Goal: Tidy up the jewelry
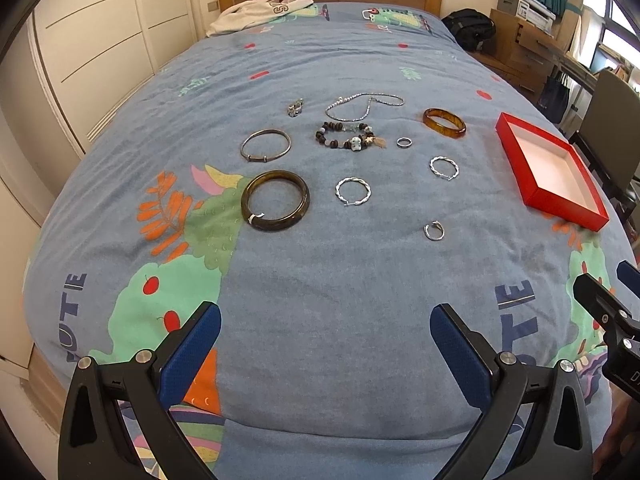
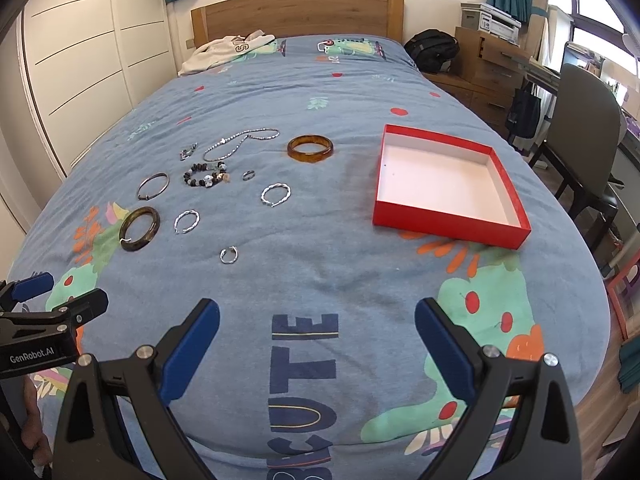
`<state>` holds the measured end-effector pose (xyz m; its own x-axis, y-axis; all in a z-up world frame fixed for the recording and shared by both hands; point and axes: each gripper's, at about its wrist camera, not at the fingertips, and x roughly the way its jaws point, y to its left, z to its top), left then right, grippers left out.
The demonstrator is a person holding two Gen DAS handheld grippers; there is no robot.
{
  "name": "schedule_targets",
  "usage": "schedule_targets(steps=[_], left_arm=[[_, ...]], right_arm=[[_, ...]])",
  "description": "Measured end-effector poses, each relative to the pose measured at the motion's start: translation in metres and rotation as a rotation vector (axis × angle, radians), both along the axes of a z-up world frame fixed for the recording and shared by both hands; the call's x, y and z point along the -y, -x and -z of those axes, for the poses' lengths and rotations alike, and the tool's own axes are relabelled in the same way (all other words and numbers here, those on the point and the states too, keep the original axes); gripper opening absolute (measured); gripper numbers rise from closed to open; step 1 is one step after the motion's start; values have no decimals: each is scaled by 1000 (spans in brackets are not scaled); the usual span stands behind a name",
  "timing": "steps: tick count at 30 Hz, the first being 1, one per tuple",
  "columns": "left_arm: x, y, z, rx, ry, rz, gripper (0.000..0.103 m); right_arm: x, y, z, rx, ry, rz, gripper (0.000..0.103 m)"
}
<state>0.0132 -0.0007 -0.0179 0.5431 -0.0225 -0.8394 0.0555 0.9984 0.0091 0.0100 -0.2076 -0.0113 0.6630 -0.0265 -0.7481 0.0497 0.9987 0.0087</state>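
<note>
A: Both idle? The left gripper (image 1: 326, 344) and right gripper (image 2: 318, 338) gape wide, holding nothing.

B: Yes. The red box (image 2: 440, 222) at two o'clock of the right gripper is empty.

A: So all's left: the dark bangle (image 1: 275, 200), amber bangle (image 1: 444, 123), necklace (image 1: 362, 105) and rings lie on the bedspread (image 1: 320, 280) around twelve o'clock.

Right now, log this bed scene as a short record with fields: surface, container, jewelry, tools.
surface: blue printed bedspread
container: red box, open, white inside, nothing in it, right of the jewelry
jewelry: dark bangle, amber bangle, thin silver bangle, beaded bracelet, silver chain necklace, two twisted hoops, all loose on the bedspread
left tool: open, holding nothing
right tool: open, holding nothing
</note>
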Motion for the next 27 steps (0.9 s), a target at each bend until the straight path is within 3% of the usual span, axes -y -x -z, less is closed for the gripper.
schedule_targets(steps=[27], left_arm=[[3, -3, -3, 19, -12, 9, 102]], right_arm=[[-1, -4, 5, -11, 1, -11, 100]])
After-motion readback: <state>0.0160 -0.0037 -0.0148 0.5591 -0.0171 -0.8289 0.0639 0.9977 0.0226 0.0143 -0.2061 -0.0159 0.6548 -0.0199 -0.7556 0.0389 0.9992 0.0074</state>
